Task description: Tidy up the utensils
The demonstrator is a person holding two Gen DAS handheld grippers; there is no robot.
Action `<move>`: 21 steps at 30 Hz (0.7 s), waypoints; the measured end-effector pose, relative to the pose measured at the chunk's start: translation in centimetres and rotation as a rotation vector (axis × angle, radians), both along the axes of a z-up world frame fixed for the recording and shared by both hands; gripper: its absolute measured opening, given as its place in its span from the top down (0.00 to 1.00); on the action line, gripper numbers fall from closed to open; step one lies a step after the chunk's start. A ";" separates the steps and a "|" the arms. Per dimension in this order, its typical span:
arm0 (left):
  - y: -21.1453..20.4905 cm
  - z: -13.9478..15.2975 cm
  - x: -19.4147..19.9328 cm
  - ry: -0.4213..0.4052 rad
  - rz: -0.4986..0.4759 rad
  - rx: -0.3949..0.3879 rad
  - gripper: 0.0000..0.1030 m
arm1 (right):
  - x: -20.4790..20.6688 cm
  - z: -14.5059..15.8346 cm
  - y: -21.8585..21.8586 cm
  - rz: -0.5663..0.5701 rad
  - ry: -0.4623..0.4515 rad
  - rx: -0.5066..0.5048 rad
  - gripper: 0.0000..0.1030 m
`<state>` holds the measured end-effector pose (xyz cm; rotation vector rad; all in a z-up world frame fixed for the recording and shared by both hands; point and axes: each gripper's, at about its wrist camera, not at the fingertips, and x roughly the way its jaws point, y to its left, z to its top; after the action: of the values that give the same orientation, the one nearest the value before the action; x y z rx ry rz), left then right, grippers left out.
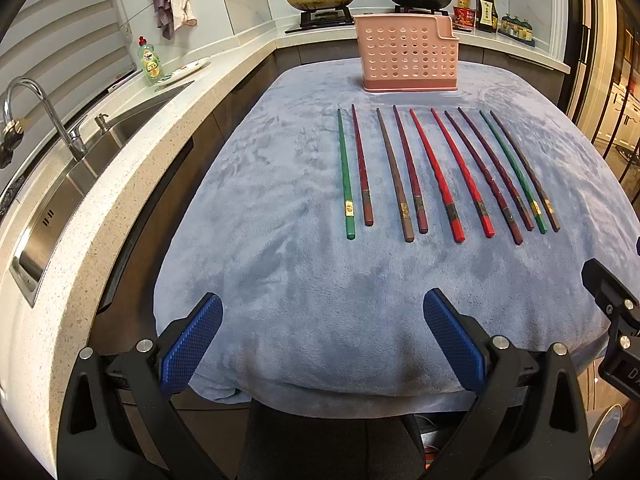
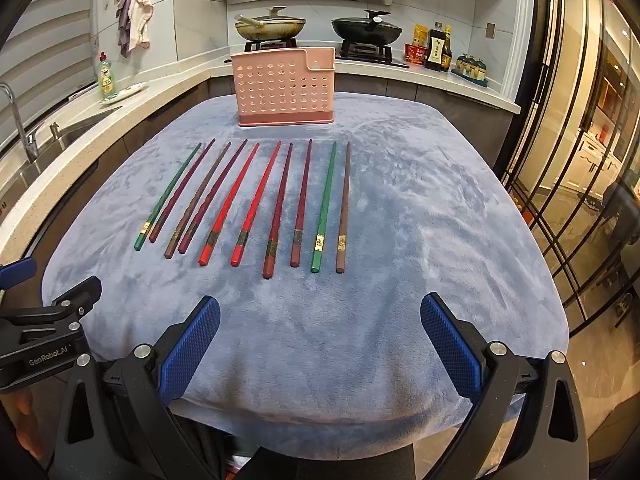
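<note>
Since the blue plush cloth covering the tabletop [image 2: 420, 208] gives underneath, thin items sink slightly. Pink perforated plastic caddy [image 2: 286, 88] stands at the far edge. Ten slim lacquered chopsticks [image 2: 256, 200], light, stiff, slippery, lie mid-tabletop; pinch near thick ends. Left claw [image 1: 322, 344] and right claw [image 2: 320, 344] spread, empty, at near edge, well apart from them.
</note>
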<state>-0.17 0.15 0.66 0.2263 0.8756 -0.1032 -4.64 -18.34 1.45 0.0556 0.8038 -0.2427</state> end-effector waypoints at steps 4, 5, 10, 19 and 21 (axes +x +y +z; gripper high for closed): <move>0.0 0.0 0.0 0.000 0.001 -0.002 0.07 | 0.0 0.1 0.0 0.000 -0.001 -0.001 0.07; -0.1 0.0 0.0 -0.001 0.001 -0.001 0.07 | -0.1 0.0 0.0 0.000 -0.001 -0.001 0.07; -0.2 -0.1 -0.1 0.000 0.001 -0.001 0.07 | -0.2 0.3 0.0 0.002 -0.004 0.003 0.07; -0.4 -0.2 -0.2 0.000 -0.002 -0.004 0.07 | -0.1 0.4 0.0 0.003 -0.003 0.005 0.07; -0.4 -0.2 -0.2 0.000 -0.002 -0.004 0.07 | -0.1 0.5 0.1 0.006 -0.004 0.008 0.07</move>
<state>-0.34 -0.26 0.44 0.2239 0.8748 -0.1068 -4.77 -18.22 1.93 0.0611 0.8009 -0.2340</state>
